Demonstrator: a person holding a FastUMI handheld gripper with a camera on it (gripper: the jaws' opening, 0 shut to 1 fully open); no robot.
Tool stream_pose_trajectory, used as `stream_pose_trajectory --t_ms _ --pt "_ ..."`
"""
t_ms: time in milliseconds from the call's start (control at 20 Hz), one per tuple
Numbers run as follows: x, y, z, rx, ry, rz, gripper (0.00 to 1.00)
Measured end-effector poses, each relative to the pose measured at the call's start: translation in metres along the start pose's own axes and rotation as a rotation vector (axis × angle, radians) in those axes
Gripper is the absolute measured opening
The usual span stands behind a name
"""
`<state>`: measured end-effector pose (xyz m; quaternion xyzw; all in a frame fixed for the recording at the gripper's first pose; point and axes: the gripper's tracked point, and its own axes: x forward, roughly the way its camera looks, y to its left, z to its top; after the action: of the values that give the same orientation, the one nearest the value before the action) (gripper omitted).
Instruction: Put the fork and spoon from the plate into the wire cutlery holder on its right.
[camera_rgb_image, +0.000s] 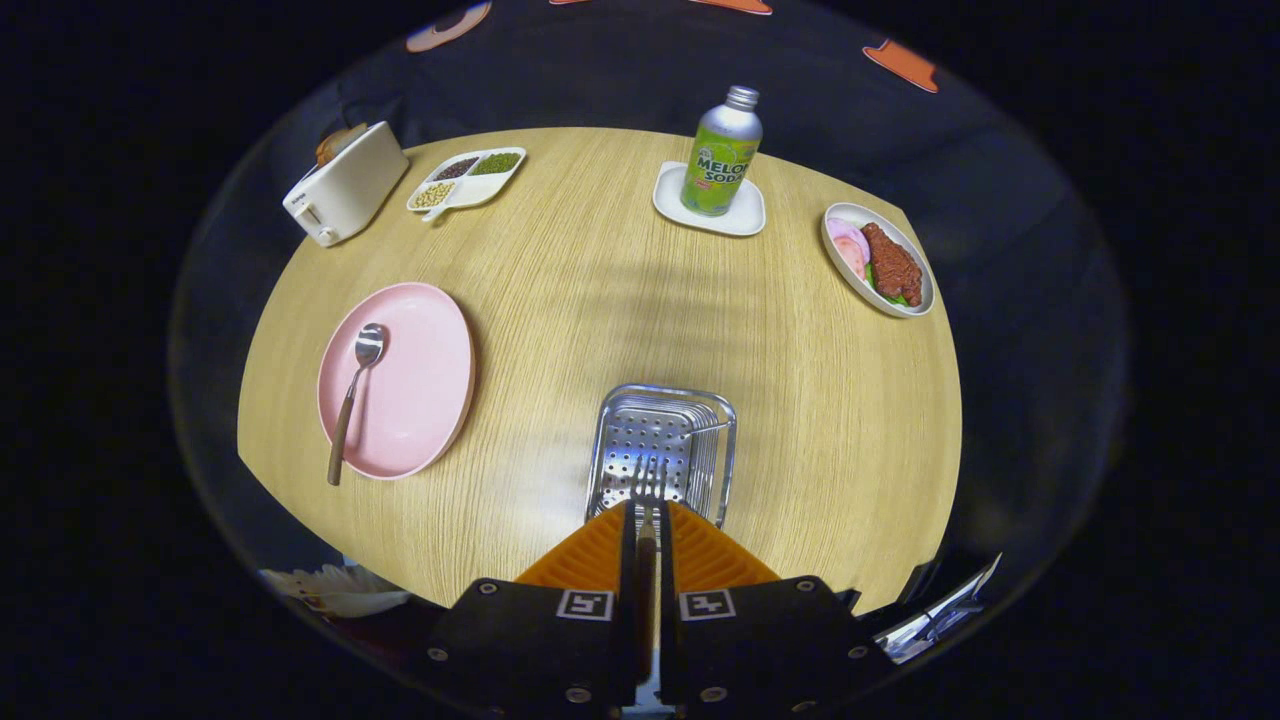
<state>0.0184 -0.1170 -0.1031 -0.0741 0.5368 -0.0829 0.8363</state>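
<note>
My gripper (645, 515) is shut on the fork (648, 482), gripping its handle, and the tines stick out just ahead of the fingertips. The tines hang over the metal cutlery holder (662, 440), a perforated steel basket right beyond the fingers. To the holder's left lies the pink plate (420, 390). A spoon (355, 395) with a wooden handle rests on the plate's left side, its bowl pointing away from me and its handle overhanging the plate's near rim.
On the round wooden table (600, 280): a white toaster (345, 185) and a divided snack dish (466, 178) at the far left, a soda bottle (722, 152) on a white coaster in the far middle, an oval food dish (878, 260) at the far right.
</note>
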Motion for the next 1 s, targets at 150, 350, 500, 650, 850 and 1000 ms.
stream_pose_trajectory --t_ms 150,350,500,650,850,1000 --pt "-0.008 -0.004 0.004 0.013 -0.042 -0.016 0.15" --pt "-0.024 0.008 0.020 0.009 -0.142 -0.023 0.31" --pt "-0.045 0.032 0.038 -0.019 -0.248 -0.006 0.54" --pt "-0.060 0.071 0.056 -0.028 -0.372 0.060 0.95" --pt "-0.062 0.129 0.065 -0.016 -0.503 0.167 0.99" --pt "-0.050 0.160 0.066 -0.002 -0.573 0.206 0.99"
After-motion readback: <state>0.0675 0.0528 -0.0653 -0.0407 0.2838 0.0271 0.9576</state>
